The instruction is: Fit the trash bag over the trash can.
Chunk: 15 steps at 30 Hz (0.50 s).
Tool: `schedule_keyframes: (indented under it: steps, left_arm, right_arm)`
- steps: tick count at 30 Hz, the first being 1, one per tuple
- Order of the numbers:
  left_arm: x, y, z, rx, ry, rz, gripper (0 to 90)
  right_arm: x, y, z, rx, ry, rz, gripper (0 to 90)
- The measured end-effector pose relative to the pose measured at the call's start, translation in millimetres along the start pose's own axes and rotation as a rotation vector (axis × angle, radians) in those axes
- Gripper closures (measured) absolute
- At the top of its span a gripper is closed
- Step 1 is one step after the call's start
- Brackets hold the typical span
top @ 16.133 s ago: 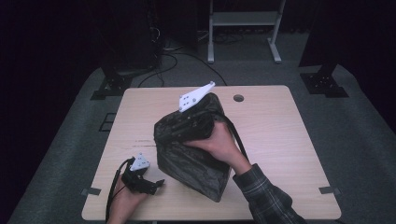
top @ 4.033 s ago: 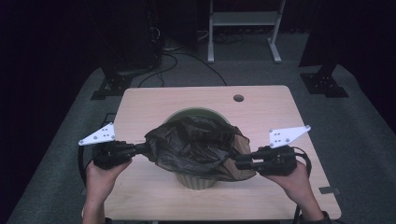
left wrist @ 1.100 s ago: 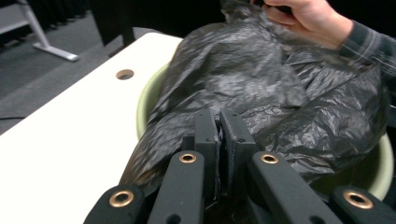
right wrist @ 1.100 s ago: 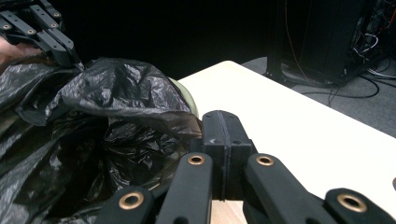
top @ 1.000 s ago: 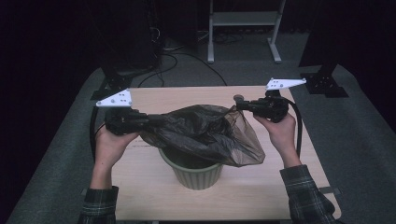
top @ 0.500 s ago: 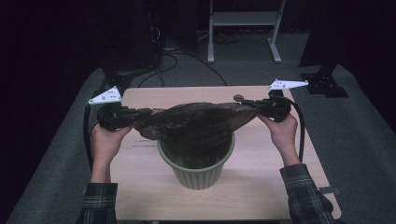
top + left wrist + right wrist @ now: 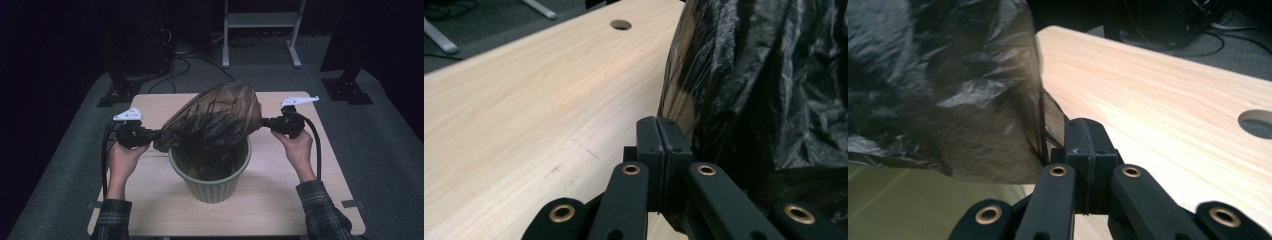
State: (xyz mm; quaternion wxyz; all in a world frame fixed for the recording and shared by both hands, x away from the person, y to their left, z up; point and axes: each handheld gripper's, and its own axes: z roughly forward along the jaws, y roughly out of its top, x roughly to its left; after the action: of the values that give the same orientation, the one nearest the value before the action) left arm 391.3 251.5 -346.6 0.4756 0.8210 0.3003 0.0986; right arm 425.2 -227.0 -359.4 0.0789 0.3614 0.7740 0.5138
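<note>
A dark, half-see-through plastic bag (image 7: 215, 120) balloons upward over a ribbed green bin (image 7: 210, 175) that stands mid-table. The bag's mouth is stretched sideways between both grippers, just above the bin's rim. My left gripper (image 7: 150, 135) is shut on the bag's left edge, and my right gripper (image 7: 265, 122) is shut on its right edge. In the left gripper view the jaws (image 7: 657, 130) meet flat, with the bag (image 7: 764, 75) hanging to their right. In the right gripper view the jaws (image 7: 1086, 132) are pressed together, with the bag (image 7: 948, 75) and the bin's green side (image 7: 898, 200) to the left.
The light wooden table (image 7: 300, 190) has a round cable hole (image 7: 620, 24) near its far edge. Beyond the table there are a metal stand (image 7: 260, 30), dark equipment bases and cables on the grey floor. A cable trails from each gripper past the forearms.
Both hands have come down with the bag's edges to the bin's rim. The bag, pulled flat half a second ago, has puffed up into a dome over the bin.
</note>
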Motion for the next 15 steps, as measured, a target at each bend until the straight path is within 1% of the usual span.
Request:
schedule_keyframes:
  steps: [1, 4, 7, 10, 11, 15]
  left_arm:
    - [1.2, -3.1, 4.2, 0.002, -0.007, -0.009, 89.2]
    - [2.4, -6.7, 10.1, 0.006, -0.014, -0.020, 89.2]
    - [4.8, -8.4, 16.3, 0.011, -0.001, -0.033, 89.3]
    - [7.2, -9.5, 19.4, 0.009, -0.003, -0.043, 89.4]
    - [9.5, -11.2, 23.2, 0.024, 0.004, -0.051, 89.3]
    - [9.7, -16.9, 26.6, 0.044, -0.008, -0.064, 89.4]
  right_arm:
    - [0.4, -0.8, 2.4, 0.007, -0.001, 0.002, 90.0]
    - [0.7, -2.3, 6.7, 0.019, -0.006, 0.004, 90.0]
    - [0.9, -2.5, 13.3, 0.026, -0.018, 0.010, 90.0]
    - [0.2, -2.3, 18.8, 0.033, -0.024, 0.017, 90.0]
    - [-0.1, -2.9, 21.5, 0.039, -0.030, 0.020, 90.0]
    - [-2.8, -7.8, 26.1, 0.059, -0.033, 0.027, 90.0]
